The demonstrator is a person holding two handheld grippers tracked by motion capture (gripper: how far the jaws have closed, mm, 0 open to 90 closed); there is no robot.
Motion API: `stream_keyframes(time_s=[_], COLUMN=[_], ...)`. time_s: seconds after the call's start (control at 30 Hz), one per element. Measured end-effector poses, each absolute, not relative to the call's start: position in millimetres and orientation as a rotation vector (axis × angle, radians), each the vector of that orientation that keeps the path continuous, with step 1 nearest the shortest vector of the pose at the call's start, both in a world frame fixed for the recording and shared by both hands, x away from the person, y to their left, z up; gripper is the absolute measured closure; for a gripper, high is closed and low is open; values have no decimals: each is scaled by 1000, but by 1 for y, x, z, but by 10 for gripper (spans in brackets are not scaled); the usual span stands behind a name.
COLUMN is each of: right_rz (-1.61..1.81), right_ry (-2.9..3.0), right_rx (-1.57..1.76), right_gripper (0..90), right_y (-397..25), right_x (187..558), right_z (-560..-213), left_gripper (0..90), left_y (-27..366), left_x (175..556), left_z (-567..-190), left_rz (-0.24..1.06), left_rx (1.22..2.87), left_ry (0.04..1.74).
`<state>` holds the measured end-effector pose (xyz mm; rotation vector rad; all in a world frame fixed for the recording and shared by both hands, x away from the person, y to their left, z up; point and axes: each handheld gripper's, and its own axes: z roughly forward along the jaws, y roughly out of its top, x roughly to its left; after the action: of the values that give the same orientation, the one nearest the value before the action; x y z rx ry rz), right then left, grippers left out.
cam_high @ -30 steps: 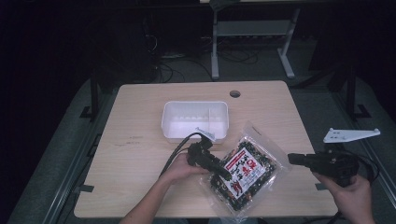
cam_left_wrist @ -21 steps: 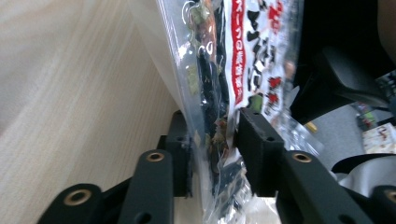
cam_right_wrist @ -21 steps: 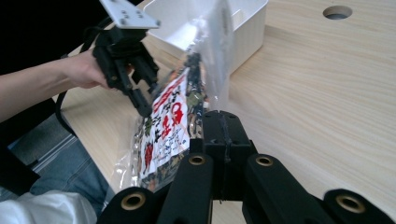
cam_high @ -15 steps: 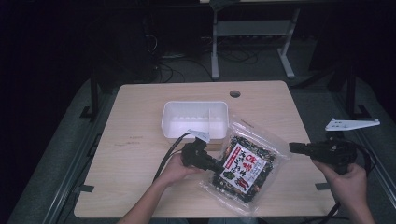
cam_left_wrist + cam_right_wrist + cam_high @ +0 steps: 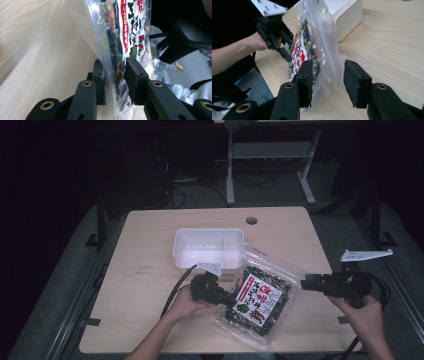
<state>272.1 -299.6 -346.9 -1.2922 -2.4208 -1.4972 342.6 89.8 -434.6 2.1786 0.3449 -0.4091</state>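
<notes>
A clear bag of dark snack mix (image 5: 262, 297) with a red-and-white label is tilted up off the wooden table, just in front of a white plastic bin (image 5: 207, 261). My left gripper (image 5: 231, 296) is shut on the bag's left edge; in the left gripper view the bag (image 5: 125, 30) is pinched between both pads of that gripper (image 5: 116, 72). My right gripper (image 5: 304, 283) stands open at the bag's right edge. In the right gripper view its jaws (image 5: 327, 75) straddle the bag's near edge (image 5: 302, 53) without closing, with the left gripper (image 5: 285, 53) beyond it.
The bin (image 5: 347, 15) looks empty and sits mid-table. The table (image 5: 150, 270) has a cable hole (image 5: 251, 220) near its far edge. The left gripper's cable (image 5: 172, 295) trails toward the front. Dark floor and a metal stand lie beyond the table.
The left gripper has lifted and tilted the bag up, carrying it toward the bin. The right gripper has moved left to the bag's right edge.
</notes>
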Motion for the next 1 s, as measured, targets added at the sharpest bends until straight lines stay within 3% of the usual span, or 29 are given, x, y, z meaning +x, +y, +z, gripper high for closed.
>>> stream_keyframes(time_s=[0.27,0.47,0.57,0.77,1.0], right_rz=[-1462,-1475,-1449,-1444,-1454], right_ry=[-2388,-2357,-2390,-2392,-2395], right_rx=[-1219,-1167,-1135,-1099,-1036], right_gripper=[553,635,730,758,777], right_y=[-283,-273,-265,-261,-260], right_x=[279,284,287,289,288], right_z=[-365,-374,-376,-372,-360], left_gripper=[703,704,705,700,628], left_y=[90,91,91,93,100], left_x=[342,339,337,336,334], left_z=[-433,-430,-428,-427,-421], left_rz=[-402,-395,-381,-379,-301], left_rx=[2179,2181,2188,2193,2195], left_ry=[334,318,308,303,314])
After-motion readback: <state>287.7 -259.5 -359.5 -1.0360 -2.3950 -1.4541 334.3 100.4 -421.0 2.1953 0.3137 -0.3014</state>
